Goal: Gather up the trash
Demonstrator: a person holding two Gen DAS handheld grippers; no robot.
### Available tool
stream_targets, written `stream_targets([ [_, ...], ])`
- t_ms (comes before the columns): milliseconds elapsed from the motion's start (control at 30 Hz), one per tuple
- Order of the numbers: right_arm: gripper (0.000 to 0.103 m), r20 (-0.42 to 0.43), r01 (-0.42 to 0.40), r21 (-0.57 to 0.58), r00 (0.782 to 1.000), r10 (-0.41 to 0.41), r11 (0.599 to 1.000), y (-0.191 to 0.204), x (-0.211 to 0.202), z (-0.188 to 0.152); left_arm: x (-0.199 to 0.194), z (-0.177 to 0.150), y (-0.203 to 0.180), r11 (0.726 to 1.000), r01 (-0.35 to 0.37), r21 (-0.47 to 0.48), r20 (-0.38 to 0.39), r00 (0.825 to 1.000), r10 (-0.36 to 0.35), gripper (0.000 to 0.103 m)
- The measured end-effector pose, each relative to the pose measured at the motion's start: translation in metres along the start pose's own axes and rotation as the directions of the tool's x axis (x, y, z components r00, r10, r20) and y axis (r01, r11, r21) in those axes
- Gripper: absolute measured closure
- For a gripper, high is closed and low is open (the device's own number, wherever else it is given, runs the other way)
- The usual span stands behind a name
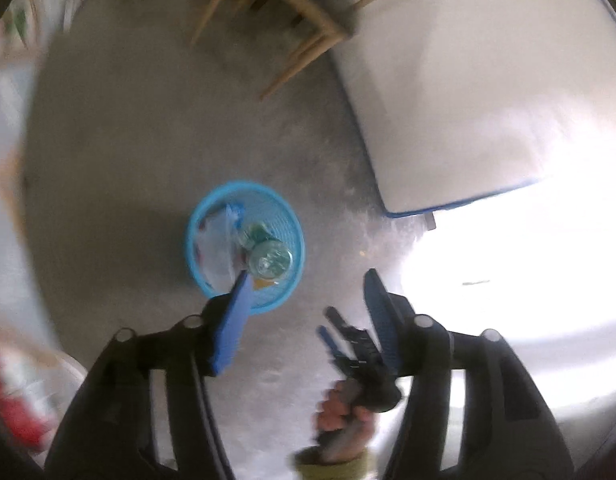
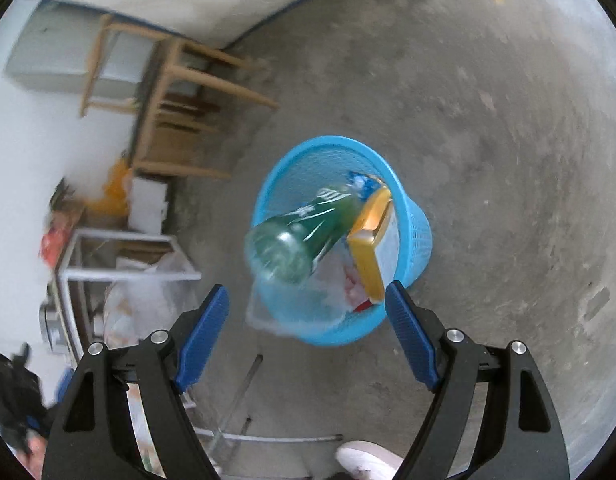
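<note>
A blue mesh trash basket (image 1: 295,240) (image 2: 418,232) stands on the concrete floor. A clear plastic bottle with a green label (image 1: 269,258) (image 2: 303,236) sticks out of it base up, beside a yellow-edged carton (image 2: 372,240) and crumpled wrappers (image 1: 217,248). My left gripper (image 1: 308,296) is open and empty above the basket. My right gripper (image 2: 308,308) is open and empty just above the basket; it also shows in the left wrist view (image 1: 348,344), held by a hand (image 1: 344,420).
A white mattress with blue trim (image 1: 468,92) lies on the floor. Wooden chairs (image 1: 283,12) (image 2: 175,108) stand beyond the basket. A white metal rack (image 2: 119,256) with plastic bags is on the left. A white shoe (image 2: 364,460) is at the bottom.
</note>
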State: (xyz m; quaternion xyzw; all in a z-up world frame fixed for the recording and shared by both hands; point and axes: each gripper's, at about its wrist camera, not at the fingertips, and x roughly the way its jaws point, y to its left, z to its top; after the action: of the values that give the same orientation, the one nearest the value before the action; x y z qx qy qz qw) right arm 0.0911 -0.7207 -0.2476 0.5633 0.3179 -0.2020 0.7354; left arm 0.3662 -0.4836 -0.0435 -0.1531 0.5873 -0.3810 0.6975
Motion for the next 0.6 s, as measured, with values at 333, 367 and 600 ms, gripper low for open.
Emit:
stream_targets([
  [333, 0.015, 0.144, 0.082, -0.475, 0.99, -0.015, 0.876, 0.086, -0.131, -0.118, -0.156, -0.161, 0.003, 0.948, -0.244, 0.204, 0.386, 0.91, 0.151, 0.015],
  [367, 0.012, 0.165, 0.095, -0.529, 0.986, -0.008, 0.844, 0.098, -0.142, -0.136, -0.167, -0.178, 0.007, 0.951, -0.255, 0.174, 0.425, 0.891, 0.161, 0.012],
  [600, 0.007, 0.243, 0.159, -0.74, 0.969, 0.039, 0.653, 0.16, -0.19, -0.237, -0.23, -0.271, 0.053, 0.936, -0.348, 0.046, 0.559, 0.786, 0.265, 0.009],
])
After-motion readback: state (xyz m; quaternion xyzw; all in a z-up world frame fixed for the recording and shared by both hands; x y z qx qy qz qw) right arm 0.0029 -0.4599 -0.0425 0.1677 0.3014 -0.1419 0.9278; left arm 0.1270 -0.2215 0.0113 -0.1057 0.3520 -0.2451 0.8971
